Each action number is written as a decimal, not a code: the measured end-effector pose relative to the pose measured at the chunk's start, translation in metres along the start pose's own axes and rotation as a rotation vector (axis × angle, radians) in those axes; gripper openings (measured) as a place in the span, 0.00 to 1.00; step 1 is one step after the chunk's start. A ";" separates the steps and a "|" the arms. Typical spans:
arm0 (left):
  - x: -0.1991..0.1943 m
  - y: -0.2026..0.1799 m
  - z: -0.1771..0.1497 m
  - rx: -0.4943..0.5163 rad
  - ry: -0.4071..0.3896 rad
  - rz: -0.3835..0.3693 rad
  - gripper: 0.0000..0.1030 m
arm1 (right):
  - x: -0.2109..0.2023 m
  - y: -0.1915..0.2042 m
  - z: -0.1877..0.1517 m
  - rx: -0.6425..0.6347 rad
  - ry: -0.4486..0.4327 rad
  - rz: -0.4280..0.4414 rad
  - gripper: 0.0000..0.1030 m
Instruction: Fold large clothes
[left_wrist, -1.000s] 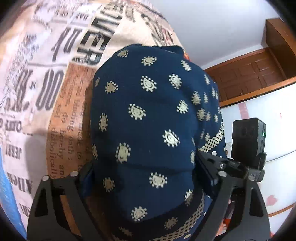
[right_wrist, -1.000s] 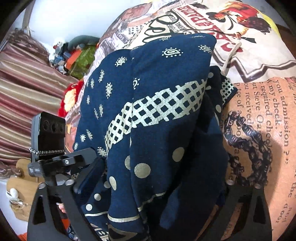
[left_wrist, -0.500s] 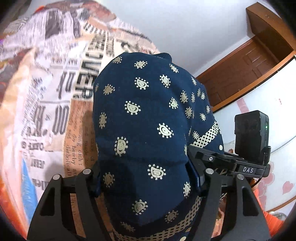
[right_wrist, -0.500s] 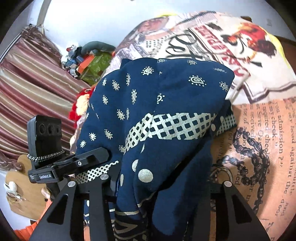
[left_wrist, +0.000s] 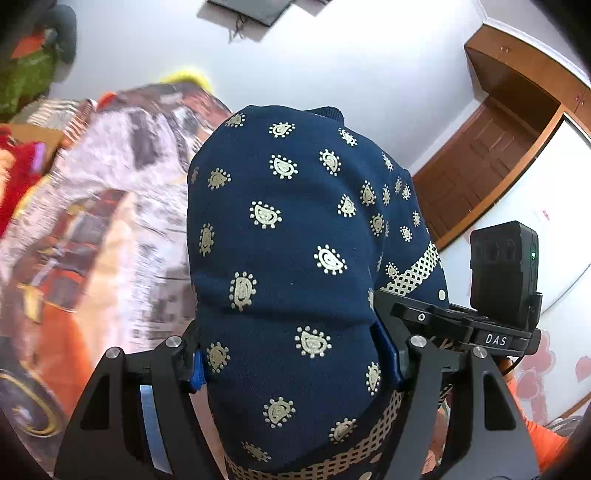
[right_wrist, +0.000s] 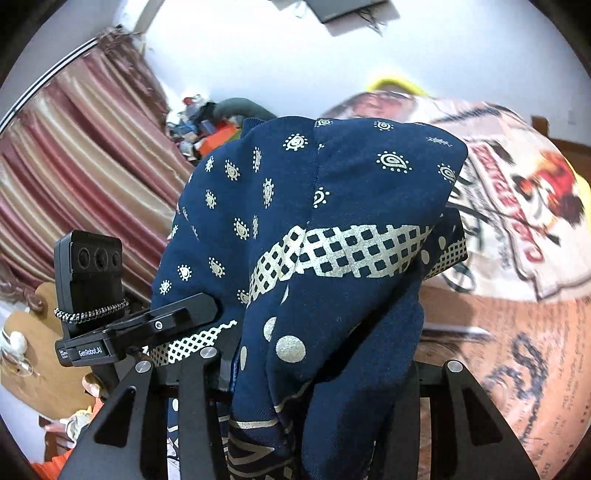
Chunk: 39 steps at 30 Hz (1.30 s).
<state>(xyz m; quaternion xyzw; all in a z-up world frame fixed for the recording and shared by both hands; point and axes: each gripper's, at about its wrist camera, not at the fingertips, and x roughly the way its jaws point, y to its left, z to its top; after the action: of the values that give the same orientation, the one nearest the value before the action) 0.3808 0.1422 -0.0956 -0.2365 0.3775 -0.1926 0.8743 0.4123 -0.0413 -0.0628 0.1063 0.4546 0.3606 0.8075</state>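
Both the left claw (left_wrist: 291, 354) and the right claw (right_wrist: 321, 369) were clamped on the navy paisley garment (left_wrist: 295, 258), lifted above the bed's printed bedspread (right_wrist: 517, 295). The bunched cloth blocked most of each view; striped curtains (right_wrist: 74, 166) and a wooden door (left_wrist: 476, 162) showed beside it.

The left gripper (left_wrist: 291, 350) points up, and its jaws squeeze a thick bunch of the blue cloth (left_wrist: 295, 236). The right gripper (right_wrist: 317, 365) points up too, with cloth pinched between its jaws.
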 end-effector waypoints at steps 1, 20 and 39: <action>-0.011 0.006 0.001 0.000 -0.013 0.011 0.68 | -0.001 0.004 0.002 -0.010 0.001 0.006 0.42; -0.016 0.164 -0.056 -0.225 0.090 0.109 0.68 | 0.106 -0.084 -0.054 0.024 0.260 0.022 0.42; 0.014 0.189 -0.098 -0.219 0.146 0.206 0.72 | 0.160 -0.107 -0.083 0.074 0.423 -0.062 0.53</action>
<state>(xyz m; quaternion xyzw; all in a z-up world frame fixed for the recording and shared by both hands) 0.3460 0.2622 -0.2681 -0.2760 0.4809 -0.0762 0.8287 0.4493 -0.0221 -0.2680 0.0435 0.6299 0.3331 0.7003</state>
